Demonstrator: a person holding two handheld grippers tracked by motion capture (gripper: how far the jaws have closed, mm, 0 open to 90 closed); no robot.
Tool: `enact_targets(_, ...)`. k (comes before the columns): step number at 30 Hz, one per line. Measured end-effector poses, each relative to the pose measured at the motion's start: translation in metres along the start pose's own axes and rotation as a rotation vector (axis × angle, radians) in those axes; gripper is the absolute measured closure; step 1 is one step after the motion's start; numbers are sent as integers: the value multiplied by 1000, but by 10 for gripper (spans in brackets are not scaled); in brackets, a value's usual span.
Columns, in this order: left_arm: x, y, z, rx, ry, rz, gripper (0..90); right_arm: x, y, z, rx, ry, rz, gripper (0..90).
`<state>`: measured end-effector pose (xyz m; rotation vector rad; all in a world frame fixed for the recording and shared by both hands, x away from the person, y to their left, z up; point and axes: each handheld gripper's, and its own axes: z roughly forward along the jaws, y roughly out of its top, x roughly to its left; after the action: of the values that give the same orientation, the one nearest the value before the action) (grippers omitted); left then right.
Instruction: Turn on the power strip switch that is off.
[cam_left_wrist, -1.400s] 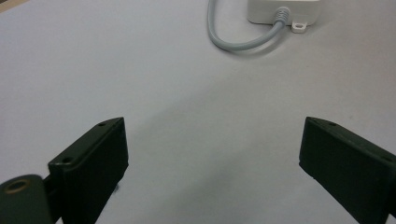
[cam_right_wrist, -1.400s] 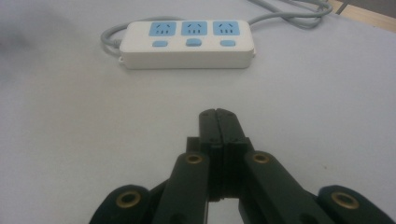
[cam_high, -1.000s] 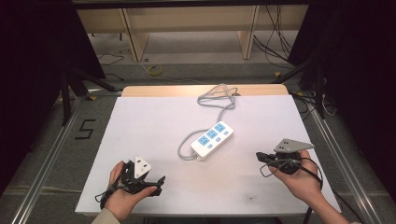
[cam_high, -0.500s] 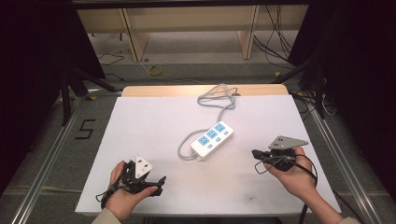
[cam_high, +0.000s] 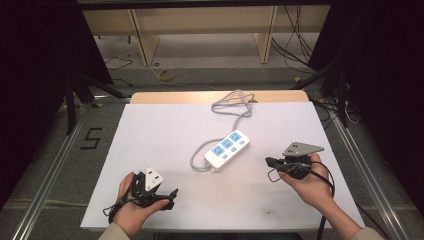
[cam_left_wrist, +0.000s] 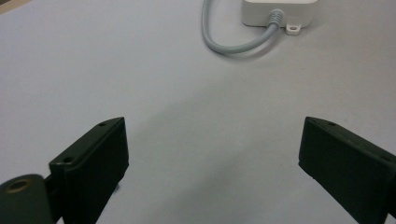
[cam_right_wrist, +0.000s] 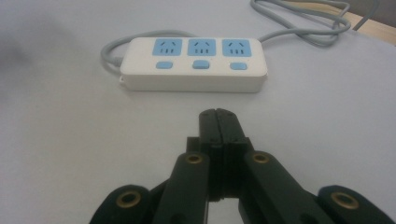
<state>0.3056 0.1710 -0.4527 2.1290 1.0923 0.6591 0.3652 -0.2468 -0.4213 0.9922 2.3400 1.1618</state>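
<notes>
Nearest to me, my left gripper (cam_high: 167, 192) sits low over the near left part of the white table (cam_high: 165, 135), cradled in my left hand (cam_high: 132, 207). In the left gripper view its two black jaws stand wide apart, with nothing but bare tabletop between them. A white block rides on top of this gripper, and a black cable loops from it over the near edge.

At about the same depth on the other side, my right hand (cam_high: 312, 182) holds the right gripper (cam_high: 268, 161) just above the table, its tip pointing inward toward the middle. In the right gripper view the jaws are pressed flat together, pad against pad, and they hold nothing. The grey three-cornered plate sits on top, and the cable curls around my wrist.

Farther out, near the middle of the table, lies the white power strip (cam_high: 227, 148), flat on its back and set at a slant. It has three blue sockets (cam_right_wrist: 201, 47) in a row, each with a blue switch below it. Both grippers are apart from it: the right one points straight at its long side with a stretch of bare table between, and the left one faces the end where the cord leaves the body.

The grey cord (cam_high: 231, 105) bends out of the strip's near left end, curls around it, and runs on to a loose coil at the far edge of the table. Beyond that I see the floor and wooden shelving.
</notes>
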Motion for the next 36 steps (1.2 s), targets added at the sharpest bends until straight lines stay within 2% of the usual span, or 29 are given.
enact_targets(36,-1,1,1,-3,-6,0,87,2,18,26,16,10,-3,900)
